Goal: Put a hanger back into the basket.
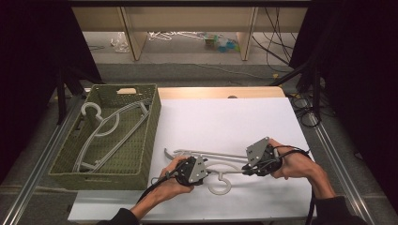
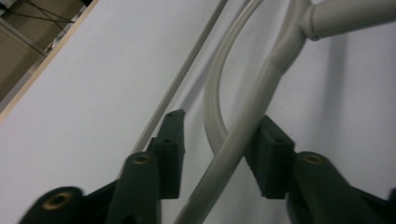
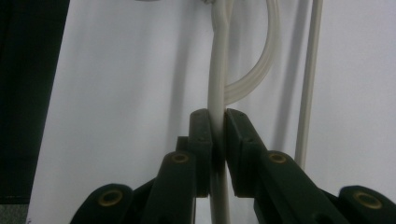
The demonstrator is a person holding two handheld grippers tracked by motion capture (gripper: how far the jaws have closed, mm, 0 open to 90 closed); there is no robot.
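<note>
The white tabletop (image 1: 225, 122) carries the work, and at its left edge sits a green woven basket (image 1: 141, 140) that already holds one pale plastic hanger (image 1: 110, 129) lying flat on its bottom. That placing reads as a collecting job: hangers go from the white surface into the basket, which stands close enough for a short carry.

A second pale grey hanger (image 1: 219, 169) lies on the tabletop near the person's edge, its hook (image 1: 220, 185) curling toward the person and its long straight bar (image 1: 211, 153) running across behind the two hands. It is held at two points, probably so that the long, springy frame lifts level instead of swinging from one end.

The right claw (image 1: 248, 169) has its jaws closed tight on one arm of the hanger; in the right gripper view the pale rod (image 3: 218, 107) runs straight up between the two black pads (image 3: 201, 135), pinched with no gap showing on either side.

The left claw (image 1: 201, 172) is about half shut around the hanger's other arm. In the left gripper view that arm (image 2: 243, 135) crosses the gap on a slant, touching or nearly touching the right-hand pad (image 2: 273, 154), while the other pad (image 2: 170, 149) stands clear of it with white tabletop showing between. So this side brackets the hanger without clamping it yet. I judge the lift toward the basket should wait until this second grip is firm.
</note>
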